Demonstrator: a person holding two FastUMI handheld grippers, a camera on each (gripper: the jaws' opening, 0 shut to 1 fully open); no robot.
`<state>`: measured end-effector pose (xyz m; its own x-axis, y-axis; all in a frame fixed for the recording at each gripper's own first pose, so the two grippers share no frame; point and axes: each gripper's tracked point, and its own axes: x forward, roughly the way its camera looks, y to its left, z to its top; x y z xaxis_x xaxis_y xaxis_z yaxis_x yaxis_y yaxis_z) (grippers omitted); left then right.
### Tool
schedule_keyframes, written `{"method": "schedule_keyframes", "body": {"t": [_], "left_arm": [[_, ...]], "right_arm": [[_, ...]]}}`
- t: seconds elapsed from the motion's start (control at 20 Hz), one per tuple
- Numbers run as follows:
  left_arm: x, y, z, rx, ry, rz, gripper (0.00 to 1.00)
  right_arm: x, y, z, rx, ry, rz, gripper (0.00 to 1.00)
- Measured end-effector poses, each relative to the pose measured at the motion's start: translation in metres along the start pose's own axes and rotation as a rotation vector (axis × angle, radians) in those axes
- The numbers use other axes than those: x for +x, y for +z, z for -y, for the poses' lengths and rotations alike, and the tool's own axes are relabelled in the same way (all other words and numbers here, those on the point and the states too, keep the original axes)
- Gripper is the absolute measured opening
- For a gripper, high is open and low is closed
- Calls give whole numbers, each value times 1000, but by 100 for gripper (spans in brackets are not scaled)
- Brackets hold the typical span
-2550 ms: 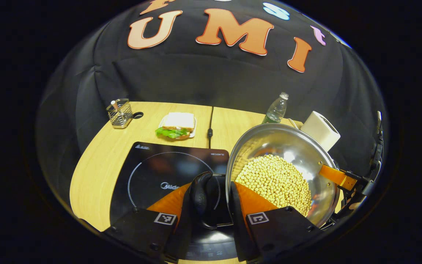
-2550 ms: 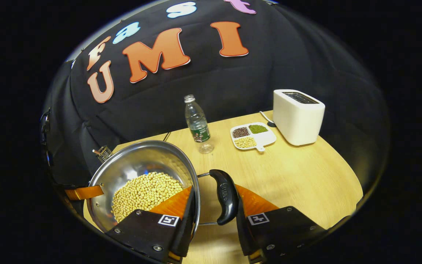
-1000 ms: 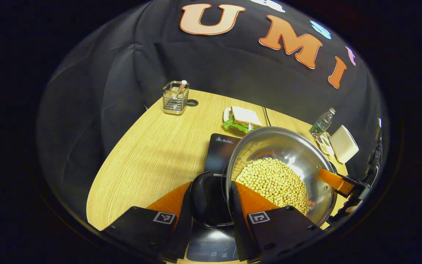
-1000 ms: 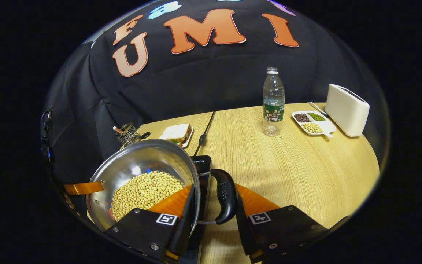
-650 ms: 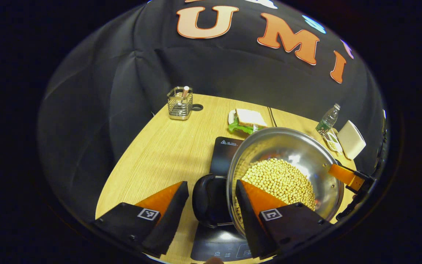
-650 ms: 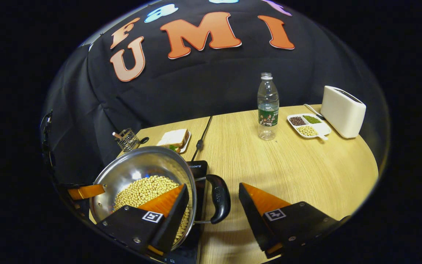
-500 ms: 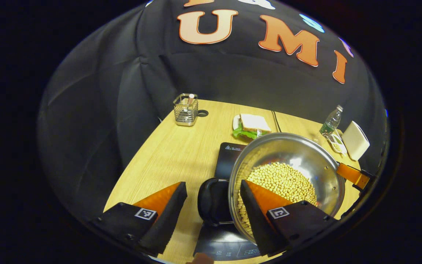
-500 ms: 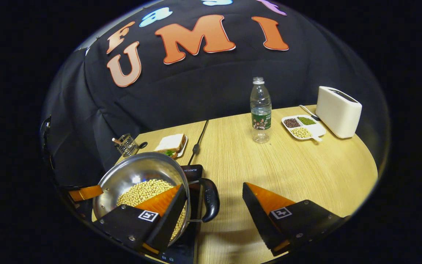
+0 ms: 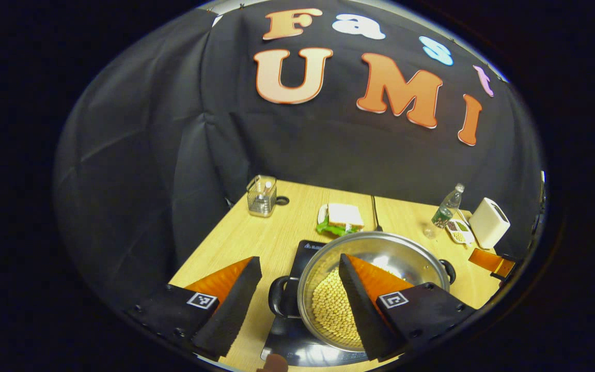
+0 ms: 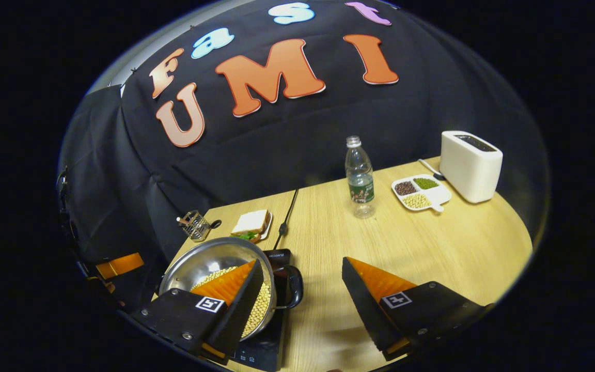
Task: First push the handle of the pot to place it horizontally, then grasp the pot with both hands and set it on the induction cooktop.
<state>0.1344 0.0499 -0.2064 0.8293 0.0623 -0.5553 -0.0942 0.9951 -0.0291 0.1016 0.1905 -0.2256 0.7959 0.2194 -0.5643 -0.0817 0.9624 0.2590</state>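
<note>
The pot point(image 9: 375, 289) sits on the cooktop point(image 9: 297, 341), below and ahead of both my claws, so I judge the setting-down step finished and the release already made. My left claw point(image 9: 297, 305) hangs above the pot's near side with its fingers spread wide and gripping nothing; one finger crosses in front of the beans point(image 9: 328, 310), the other lies out over the surface point(image 9: 256, 243), and the pot's black handle point(image 9: 278, 296) shows low down in the gap between them, touched by neither. My right claw point(image 10: 302, 299) is likewise wide open and empty: its one finger overlaps the pot's rim in the picture, its other lies over bare surface, and the opposite handle point(image 10: 291, 285) sits in the gap just beside the first finger. From the right gripper view the pot looks level, with its base on the dark glass. Both handles stick out sideways, which suits the first step as well. What I think is left is only to lift both claws up and back, straight away from the handles, without knocking the rim or dragging the pot off the cooktop. The sandwich point(image 10: 250, 223) and bottle point(image 10: 359, 178) stand well beyond my claws and out of the path.
</note>
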Motion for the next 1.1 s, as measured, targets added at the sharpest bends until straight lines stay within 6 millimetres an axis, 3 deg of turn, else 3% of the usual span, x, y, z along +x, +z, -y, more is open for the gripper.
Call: {"method": "schedule_keyframes", "body": {"t": [0.2, 0.4, 0.7, 0.95, 1.1], "left_arm": [[-44, 54, 45, -9, -56, 143, 98], [-99, 114, 85, -21, -106, 314, 98], [-218, 175, 141, 15, -163, 620, 97], [-279, 177, 192, 76, -240, 709, 96], [-295, 167, 217, 79, -291, 719, 96]], "right_arm": [[-39, 52, 20, -31, -17, 116, 95], [-98, 115, 47, -94, -59, 281, 95], [-199, 183, 83, -149, -83, 491, 95], [-284, 223, 109, -188, -110, 621, 95], [-321, 241, 135, -165, -154, 707, 95]]}}
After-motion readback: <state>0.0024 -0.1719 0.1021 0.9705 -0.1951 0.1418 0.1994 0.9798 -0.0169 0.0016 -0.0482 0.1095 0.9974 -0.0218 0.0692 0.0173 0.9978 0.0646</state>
